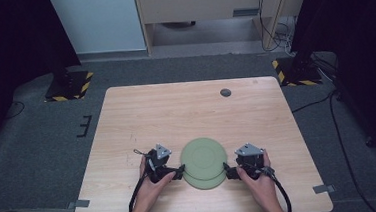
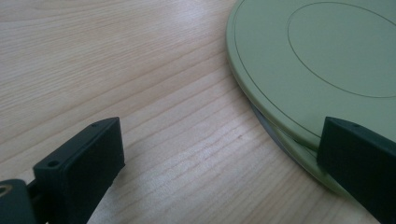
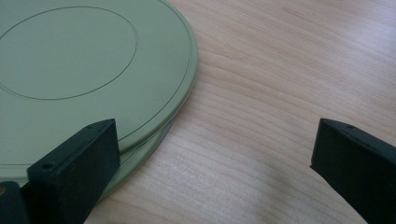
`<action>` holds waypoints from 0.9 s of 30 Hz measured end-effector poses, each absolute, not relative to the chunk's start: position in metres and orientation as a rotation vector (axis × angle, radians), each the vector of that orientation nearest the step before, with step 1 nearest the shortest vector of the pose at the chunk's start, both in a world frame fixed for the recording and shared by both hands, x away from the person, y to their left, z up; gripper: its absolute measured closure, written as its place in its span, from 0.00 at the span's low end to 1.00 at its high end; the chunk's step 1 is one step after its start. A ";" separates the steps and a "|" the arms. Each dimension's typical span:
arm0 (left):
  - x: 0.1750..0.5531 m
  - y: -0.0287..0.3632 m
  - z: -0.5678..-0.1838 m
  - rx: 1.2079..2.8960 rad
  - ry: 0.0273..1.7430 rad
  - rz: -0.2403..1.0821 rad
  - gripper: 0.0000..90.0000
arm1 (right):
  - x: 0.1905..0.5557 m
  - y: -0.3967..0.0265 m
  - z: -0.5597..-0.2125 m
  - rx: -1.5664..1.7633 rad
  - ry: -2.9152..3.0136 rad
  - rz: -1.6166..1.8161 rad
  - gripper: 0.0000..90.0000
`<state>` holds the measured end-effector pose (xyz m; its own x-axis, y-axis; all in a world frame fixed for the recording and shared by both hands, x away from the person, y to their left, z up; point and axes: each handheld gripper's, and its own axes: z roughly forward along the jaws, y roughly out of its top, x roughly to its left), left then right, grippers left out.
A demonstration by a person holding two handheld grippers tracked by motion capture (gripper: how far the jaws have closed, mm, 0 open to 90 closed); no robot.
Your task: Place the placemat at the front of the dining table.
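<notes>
Pale wood tabletop point(image 1: 186, 106): two stacked green plates point(image 1: 203, 162) sit near its front edge. My left gripper point(image 1: 179, 171) and right gripper point(image 1: 229, 172) flank them, jaws wide. Next, I'd say, pinch the top rim.

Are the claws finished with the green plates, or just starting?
Just starting, it seems. Done: the left claw and right claw have reached either side of the two stacked green plates near the table's front edge. In hand: both claws are open, one jaw of each over the plates' rim, gripping nothing. Left: probably closing on the plates and lifting or separating them; the top plate sits slightly off-centre on the lower one.
</notes>
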<state>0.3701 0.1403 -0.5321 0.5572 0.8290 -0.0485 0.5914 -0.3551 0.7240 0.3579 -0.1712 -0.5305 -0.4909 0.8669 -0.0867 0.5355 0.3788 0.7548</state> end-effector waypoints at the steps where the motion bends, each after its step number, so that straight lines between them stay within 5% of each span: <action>1: 0.371 0.140 -0.532 2.077 1.139 0.431 0.00 | 0.358 -0.171 -0.530 1.207 2.168 0.928 0.01; 27: 0.368 0.135 -0.532 2.076 1.128 0.443 0.03 | 0.354 -0.171 -0.530 1.229 2.191 0.953 0.05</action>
